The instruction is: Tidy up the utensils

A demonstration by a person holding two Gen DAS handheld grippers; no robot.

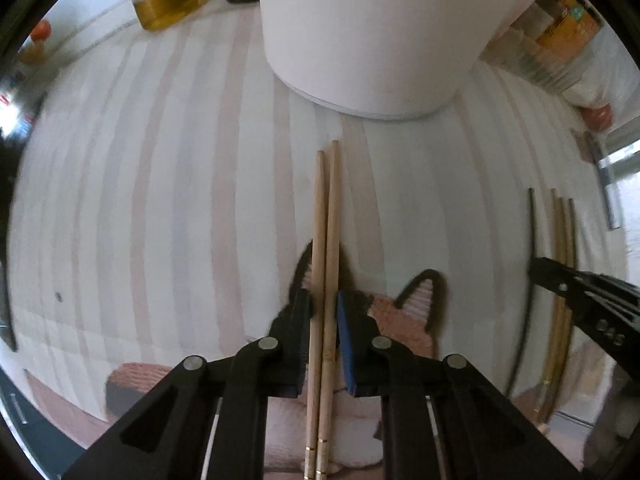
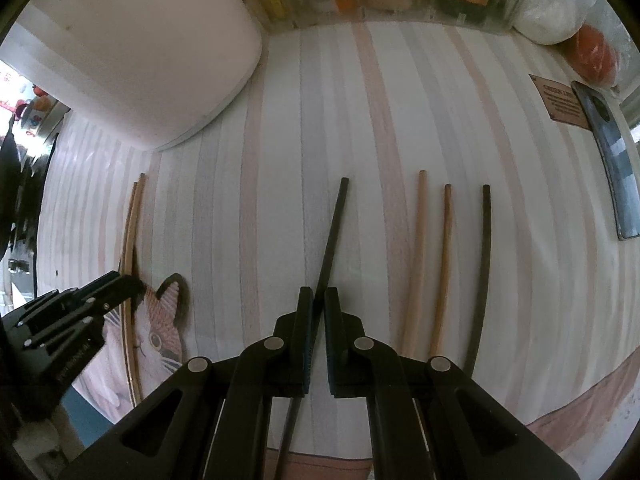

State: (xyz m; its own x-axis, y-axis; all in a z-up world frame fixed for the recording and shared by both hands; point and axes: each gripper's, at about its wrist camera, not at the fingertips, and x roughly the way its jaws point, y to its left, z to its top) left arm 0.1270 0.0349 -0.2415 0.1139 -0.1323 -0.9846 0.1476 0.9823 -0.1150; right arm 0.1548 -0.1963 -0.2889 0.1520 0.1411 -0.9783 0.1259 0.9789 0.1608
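Left gripper (image 1: 324, 300) points down at the striped cloth (image 1: 180, 200), its pads pinching a pair of wooden chopsticks (image 1: 325, 216) whose tips run toward twelve o'clock, at the white pot (image 1: 372, 36). A cat-face mat (image 1: 404, 320) peeks out underneath. Right gripper (image 2: 315, 300) is clamped on a single black chopstick (image 2: 334, 224) angling to one o'clock. At three o'clock of it lie two wooden sticks (image 2: 418, 248) and another black one (image 2: 482, 264), side by side and apart.

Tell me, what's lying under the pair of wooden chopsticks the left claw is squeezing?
A cat-shaped mat on the striped tablecloth lies beneath the wooden chopsticks. The left gripper covers much of the mat.
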